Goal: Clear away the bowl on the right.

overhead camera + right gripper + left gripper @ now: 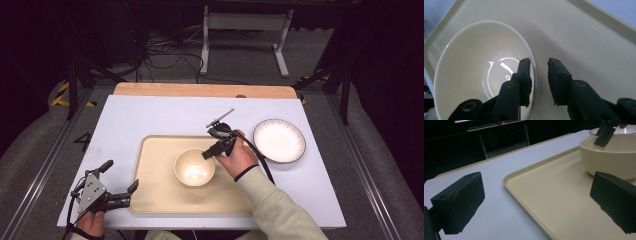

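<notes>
High view: a cream bowl point(194, 167) stood at centre frame on a beige tray point(155, 190); a dark-rimmed plate point(279, 140) lay right of the tray on the white table point(150, 112). The right gripper point(209, 154) met the bowl's right rim; the left gripper point(120, 181) sat lower left, jaws spread wide, empty. Left gripper view: wide-open jaws framed the tray edge, the bowl at upper right. Right gripper view: jaws straddled the bowl's rim, one inside, one outside, a gap remaining, not clamped.
</notes>
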`<action>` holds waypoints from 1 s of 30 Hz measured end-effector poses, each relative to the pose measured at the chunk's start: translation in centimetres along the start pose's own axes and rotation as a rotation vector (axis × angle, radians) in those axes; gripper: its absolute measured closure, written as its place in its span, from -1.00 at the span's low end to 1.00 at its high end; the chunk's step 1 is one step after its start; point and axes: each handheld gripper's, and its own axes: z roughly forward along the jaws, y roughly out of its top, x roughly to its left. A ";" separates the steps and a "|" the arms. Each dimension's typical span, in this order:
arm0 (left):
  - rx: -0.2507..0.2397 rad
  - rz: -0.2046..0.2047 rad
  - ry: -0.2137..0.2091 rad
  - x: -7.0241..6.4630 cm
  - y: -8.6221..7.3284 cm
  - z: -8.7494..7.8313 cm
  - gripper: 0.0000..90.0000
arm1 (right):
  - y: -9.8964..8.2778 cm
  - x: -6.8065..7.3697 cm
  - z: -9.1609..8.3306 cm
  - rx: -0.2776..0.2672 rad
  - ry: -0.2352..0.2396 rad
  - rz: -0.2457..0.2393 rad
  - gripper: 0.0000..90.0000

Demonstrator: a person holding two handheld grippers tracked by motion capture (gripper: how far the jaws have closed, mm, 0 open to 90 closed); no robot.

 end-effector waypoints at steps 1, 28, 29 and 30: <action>-0.001 -0.001 0.000 0.0 0.0 0.0 -0.99 | -0.1 0.0 -0.2 -0.008 0.006 0.001 0.56; -0.007 0.028 -0.028 -0.1 0.0 -0.1 -0.99 | -4.4 1.8 -5.8 -0.399 0.033 -0.329 0.16; -0.008 0.031 -0.029 -0.1 0.0 -0.1 -0.99 | -4.6 1.8 -6.0 -0.411 0.031 -0.339 0.13; -0.008 0.033 -0.035 -0.1 0.0 -0.1 -0.99 | -4.8 1.8 -6.1 -0.428 0.029 -0.355 0.10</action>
